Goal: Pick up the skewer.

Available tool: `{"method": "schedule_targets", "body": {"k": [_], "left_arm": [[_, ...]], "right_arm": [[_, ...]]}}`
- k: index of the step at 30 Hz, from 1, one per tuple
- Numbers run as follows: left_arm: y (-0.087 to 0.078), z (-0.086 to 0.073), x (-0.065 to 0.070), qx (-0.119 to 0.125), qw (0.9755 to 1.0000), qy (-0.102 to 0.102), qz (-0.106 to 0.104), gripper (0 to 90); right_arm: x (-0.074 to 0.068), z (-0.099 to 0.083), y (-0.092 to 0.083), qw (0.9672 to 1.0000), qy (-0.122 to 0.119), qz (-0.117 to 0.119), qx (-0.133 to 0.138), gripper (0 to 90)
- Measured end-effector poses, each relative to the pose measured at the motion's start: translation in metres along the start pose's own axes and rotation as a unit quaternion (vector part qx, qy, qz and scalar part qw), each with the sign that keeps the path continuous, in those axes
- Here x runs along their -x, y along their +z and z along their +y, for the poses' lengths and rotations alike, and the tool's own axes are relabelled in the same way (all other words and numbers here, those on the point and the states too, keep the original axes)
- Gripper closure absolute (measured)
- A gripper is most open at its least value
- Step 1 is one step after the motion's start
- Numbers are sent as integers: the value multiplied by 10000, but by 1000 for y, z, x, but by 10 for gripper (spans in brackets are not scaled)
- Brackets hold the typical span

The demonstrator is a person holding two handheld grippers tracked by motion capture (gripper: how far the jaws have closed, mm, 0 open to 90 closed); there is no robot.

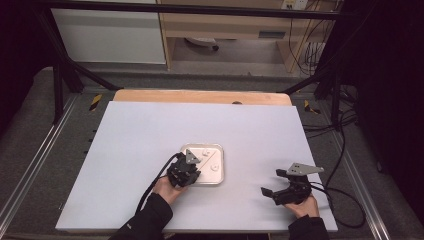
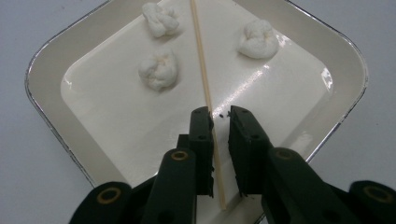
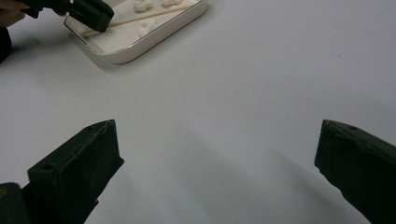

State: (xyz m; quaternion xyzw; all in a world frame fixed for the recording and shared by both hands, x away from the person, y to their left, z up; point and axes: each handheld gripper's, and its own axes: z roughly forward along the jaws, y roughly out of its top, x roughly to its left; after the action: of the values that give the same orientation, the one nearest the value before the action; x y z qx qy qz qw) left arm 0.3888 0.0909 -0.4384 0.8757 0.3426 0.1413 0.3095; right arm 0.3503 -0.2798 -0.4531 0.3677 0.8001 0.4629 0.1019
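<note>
At the bottom edge of the high view, a person's two dark-sleeved forearms are reaching up into the frame, each hand holding a gripper over a pale table [image 1: 150, 135]. The left gripper [image 1: 190, 167] is sitting just left of the frame's centre, over the near-left edge of a shallow white tray [image 1: 220, 165].

In the left gripper view, its two black jaws are rising from the bottom centre, drawn nearly together around a thin wooden skewer [image 2: 201, 70]. The skewer is lying against the inner face of the left jaw, while a narrow gap is showing between it and the right jaw, so the pads are not quite pinching it from both sides. The skewer is running from between the jaws up to the top centre of the frame, resting across the tray floor. Three white marshmallows [image 2: 159, 70] are lying on the tray floor in the upper part of that frame: two to the left of the skewer, one to its right, none touching it.

The right gripper [image 1: 280, 187] is resting at the lower right of the high view, well apart from the tray. In the right gripper view its jaws are standing spread wide, with bare table between them; the tray is appearing in that frame's upper left.
</note>
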Motion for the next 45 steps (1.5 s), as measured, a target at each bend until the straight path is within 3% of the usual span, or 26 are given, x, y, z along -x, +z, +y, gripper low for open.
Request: {"method": "schedule_targets", "body": {"k": [19, 27, 34, 45], "left_arm": [[0, -3, 7, 84, 9997, -21, 248, 887], [-1, -6, 3, 264, 9996, -53, 99, 890], [-15, -7, -5, 527, 9985, -158, -26, 890], [-32, -15, -14, 562, 9983, -94, -148, 890]], "right_arm": [[0, 0, 0, 10000, -6, 0, 1, 8], [0, 0, 0, 10000, -31, -5, -11, 8], [-1, 0, 0, 10000, -50, -11, -15, 8], [-7, 4, 3, 9997, -229, -85, -63, 8]]}}
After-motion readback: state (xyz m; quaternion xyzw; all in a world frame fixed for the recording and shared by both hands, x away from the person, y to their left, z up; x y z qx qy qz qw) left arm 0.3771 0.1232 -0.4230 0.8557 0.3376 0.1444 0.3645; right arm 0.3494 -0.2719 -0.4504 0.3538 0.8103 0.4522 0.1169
